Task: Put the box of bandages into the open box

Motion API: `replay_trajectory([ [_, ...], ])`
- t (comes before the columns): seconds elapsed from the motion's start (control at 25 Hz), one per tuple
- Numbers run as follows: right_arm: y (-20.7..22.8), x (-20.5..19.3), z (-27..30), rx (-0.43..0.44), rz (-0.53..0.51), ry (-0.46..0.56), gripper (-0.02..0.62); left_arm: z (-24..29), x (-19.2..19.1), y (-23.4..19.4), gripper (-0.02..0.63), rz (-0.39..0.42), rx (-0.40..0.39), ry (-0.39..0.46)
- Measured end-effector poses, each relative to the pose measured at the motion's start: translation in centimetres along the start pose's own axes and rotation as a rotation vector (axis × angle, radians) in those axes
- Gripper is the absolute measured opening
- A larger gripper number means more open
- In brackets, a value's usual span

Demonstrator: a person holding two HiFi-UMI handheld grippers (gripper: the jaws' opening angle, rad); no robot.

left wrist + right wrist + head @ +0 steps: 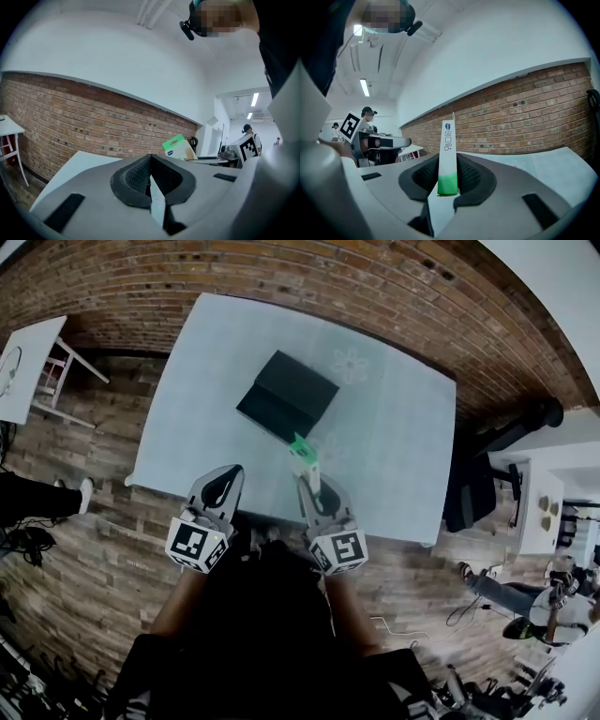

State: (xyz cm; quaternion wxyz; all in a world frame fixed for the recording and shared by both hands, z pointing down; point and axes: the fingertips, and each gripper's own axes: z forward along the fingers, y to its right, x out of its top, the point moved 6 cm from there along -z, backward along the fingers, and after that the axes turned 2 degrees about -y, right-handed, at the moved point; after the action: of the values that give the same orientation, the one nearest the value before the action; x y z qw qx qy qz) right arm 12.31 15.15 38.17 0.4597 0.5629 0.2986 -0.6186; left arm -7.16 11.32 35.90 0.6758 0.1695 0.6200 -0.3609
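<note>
Right gripper (447, 183) fingers part-closed, pinching box of bandages (447, 154) across thin faces, above desk (394, 446), at 6 o'clock of open box (286, 395). Likely light thin card, crushable, slick; I keep grip gentle. Left gripper (150, 177) fingers together, empty.

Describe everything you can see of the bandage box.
The bandage box is a slim cardboard carton, white with a green band and a small blue oval logo. It stands edge-on, clamped between the pads of the right hand-held gripper, over the pale table, short of the black open box.
</note>
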Motion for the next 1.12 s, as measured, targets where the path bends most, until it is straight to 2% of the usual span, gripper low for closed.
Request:
replay_trajectory([
  [0.44,-0.2,1.2,7.2,-0.104,0.0,-0.03,0.104,4.4,1.8,-7.9,0.031,-0.015,-0.124,-0.035],
  [0.64,-0.3,1.1,8.8,-0.141,-0.003,-0.053,0.104,5.6,1.7,-9.7,0.031,-0.017,-0.166,-0.053],
  [0.88,0.7,0.3,10.0,-0.157,0.007,-0.09,0.104,7.4,1.0,-10.6,0.031,-0.03,-0.188,-0.086],
  [1.12,2.6,-0.2,11.7,-0.121,-0.001,-0.108,0.104,9.9,0.7,-11.3,0.031,-0.034,-0.157,-0.094],
])
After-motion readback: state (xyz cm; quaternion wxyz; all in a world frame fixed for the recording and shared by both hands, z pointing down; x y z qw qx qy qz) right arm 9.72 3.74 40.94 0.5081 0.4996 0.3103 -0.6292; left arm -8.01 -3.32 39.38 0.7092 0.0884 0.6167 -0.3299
